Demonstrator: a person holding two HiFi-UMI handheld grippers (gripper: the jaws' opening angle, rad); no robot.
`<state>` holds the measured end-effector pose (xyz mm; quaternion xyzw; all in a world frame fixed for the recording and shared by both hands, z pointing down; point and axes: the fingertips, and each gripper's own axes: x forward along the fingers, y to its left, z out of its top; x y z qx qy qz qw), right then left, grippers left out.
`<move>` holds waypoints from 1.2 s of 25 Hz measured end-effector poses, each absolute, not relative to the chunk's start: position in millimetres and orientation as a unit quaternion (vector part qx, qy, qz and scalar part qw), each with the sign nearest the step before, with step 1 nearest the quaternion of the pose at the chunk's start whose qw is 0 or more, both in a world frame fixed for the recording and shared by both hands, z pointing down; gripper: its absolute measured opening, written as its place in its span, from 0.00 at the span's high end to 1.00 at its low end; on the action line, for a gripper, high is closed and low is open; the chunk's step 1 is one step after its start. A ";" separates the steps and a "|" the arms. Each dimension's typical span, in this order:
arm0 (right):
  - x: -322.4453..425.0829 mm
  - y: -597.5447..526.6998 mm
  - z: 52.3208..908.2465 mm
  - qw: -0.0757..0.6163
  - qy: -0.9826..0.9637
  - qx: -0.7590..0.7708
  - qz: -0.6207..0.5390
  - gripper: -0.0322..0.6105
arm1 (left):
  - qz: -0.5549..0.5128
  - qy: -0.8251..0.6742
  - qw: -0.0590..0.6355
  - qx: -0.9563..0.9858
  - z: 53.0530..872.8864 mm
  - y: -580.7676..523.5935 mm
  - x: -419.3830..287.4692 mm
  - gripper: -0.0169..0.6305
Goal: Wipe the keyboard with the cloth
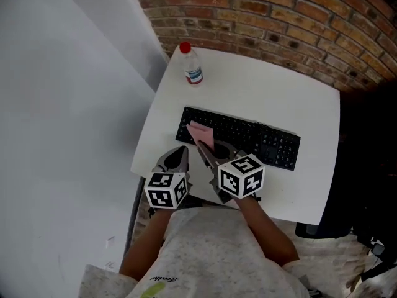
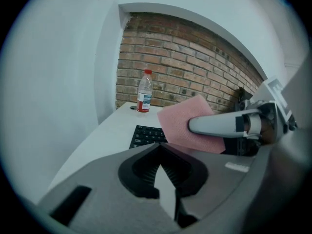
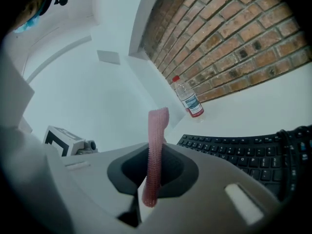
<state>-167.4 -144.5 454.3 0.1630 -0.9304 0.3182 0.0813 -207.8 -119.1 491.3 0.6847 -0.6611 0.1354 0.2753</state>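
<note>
Between the closed jaws of the right claw [image 3: 155, 149] the pink cloth [image 3: 157, 126] is pinched by one edge and stands up past the tips. Just beneath and ahead of those tips lies the black keyboard [image 1: 248, 136], with its left end under the cloth. Whether cloth and keys touch cannot be settled, though from the left gripper view the cloth appears to be held slightly above them. The left claw [image 2: 160, 149] is drawn narrow, its tips met on nothing, and is held beside the right claw, off the keyboard's near left corner.

For a good wipe, it is judged that the cloth should be lowered until its free face lies flat on the keys. It should then be drawn along the rows toward the number pad, far to the right of the claw. Light pressure is advised, so that no key is snagged and the board is not pushed. The idle left claw could be set against the near rim to steady it.

The white table [image 1: 267, 82] is smooth, so sliding is likely. A red-capped bottle [image 1: 191, 65] stands well beyond both claws at the far left corner. A brick wall [image 1: 279, 17] is seen past the table, and a plain white wall [image 1: 62, 104] to the left of the left claw.
</note>
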 end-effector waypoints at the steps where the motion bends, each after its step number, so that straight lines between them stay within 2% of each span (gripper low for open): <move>1: -174.9 -149.8 455.7 0.079 -0.927 0.168 0.325 0.91 | 0.138 -0.657 0.275 0.688 491.8 -124.4 -215.9 0.99; 19: -278.7 -218.5 491.9 0.019 -0.849 0.264 0.458 0.92 | 0.176 -0.565 0.290 0.752 516.5 -177.4 -310.6 0.99; 30: -265.6 -228.4 510.8 0.069 -0.834 0.334 0.432 0.92 | 0.185 -0.518 0.287 0.784 518.3 -189.0 -297.6 0.99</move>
